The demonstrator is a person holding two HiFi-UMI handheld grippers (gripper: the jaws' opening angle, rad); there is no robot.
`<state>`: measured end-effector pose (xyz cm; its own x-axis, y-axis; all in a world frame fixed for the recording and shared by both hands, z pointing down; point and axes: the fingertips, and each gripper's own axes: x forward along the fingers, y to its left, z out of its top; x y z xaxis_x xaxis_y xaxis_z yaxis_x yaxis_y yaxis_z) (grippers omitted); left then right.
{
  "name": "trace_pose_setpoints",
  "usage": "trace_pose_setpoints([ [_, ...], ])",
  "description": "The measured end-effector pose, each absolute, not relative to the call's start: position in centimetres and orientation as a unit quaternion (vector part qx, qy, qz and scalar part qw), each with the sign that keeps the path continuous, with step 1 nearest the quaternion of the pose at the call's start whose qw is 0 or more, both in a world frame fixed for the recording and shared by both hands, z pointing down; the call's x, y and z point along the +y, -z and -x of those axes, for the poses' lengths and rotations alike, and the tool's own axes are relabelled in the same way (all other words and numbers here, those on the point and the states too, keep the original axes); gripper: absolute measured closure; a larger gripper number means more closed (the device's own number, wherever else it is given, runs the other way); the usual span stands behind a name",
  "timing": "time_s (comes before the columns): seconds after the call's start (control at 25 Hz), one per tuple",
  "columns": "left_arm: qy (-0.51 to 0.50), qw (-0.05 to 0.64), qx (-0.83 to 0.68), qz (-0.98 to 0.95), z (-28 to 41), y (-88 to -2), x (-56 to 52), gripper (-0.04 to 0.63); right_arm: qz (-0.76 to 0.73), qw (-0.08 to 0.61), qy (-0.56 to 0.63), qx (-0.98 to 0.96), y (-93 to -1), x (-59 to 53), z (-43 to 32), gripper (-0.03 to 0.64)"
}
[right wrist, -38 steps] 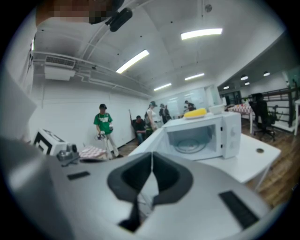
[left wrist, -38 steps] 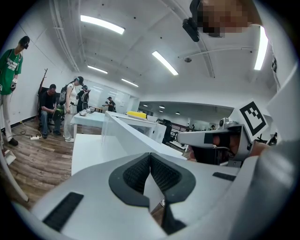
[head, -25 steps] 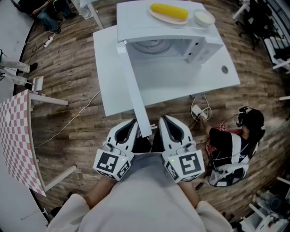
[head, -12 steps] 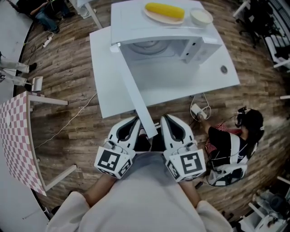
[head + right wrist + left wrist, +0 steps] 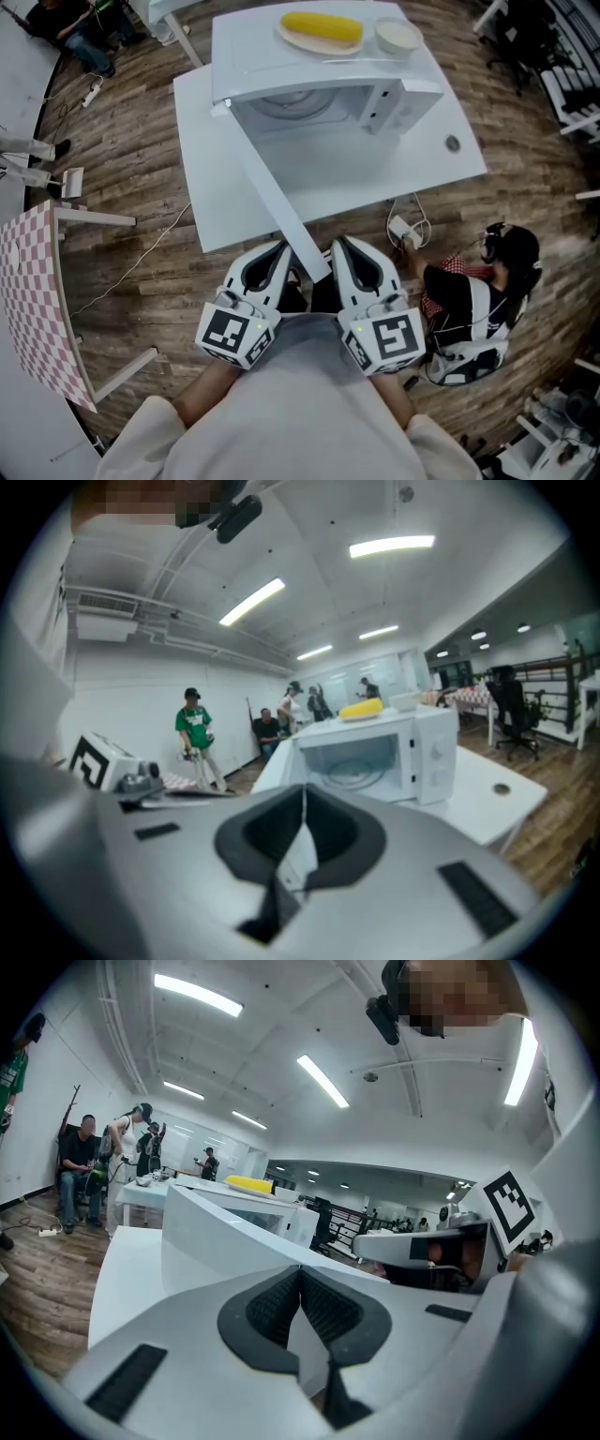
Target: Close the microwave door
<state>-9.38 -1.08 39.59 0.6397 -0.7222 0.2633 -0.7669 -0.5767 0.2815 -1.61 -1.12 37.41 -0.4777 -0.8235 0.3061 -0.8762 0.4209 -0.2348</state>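
The white microwave (image 5: pixel 319 84) stands on a white table (image 5: pixel 216 187) with its cavity open. Its door (image 5: pixel 272 187) swings out toward me, and the door's free end lies between my two grippers. My left gripper (image 5: pixel 280 253) is just left of that end and my right gripper (image 5: pixel 339 247) just right of it; I cannot tell whether either touches it. In the left gripper view the left gripper (image 5: pixel 300 1271) is shut, with the door (image 5: pixel 225 1232) ahead. In the right gripper view the right gripper (image 5: pixel 303 791) is shut, facing the microwave (image 5: pixel 375 752).
A plate with a corn cob (image 5: pixel 322 28) and a small bowl (image 5: pixel 397 36) rest on the microwave's top. A checkered table (image 5: pixel 37 281) stands at the left. A person (image 5: pixel 473 305) sits on the wooden floor at the right, near a power adapter (image 5: pixel 405 228).
In the head view the microwave and table have shifted left and up. The door's free end now sits slightly further right between the grippers, which have barely moved.
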Motion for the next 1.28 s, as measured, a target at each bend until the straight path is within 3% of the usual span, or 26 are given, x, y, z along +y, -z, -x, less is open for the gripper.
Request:
trace_pose_setpoints([
  [1.28, -0.059, 0.196, -0.405, -0.891, 4.0, -40.0, -4.3, 0.58, -0.529, 0.057, -0.178, -0.828, -36.9, -3.6, -4.0, 0.594],
])
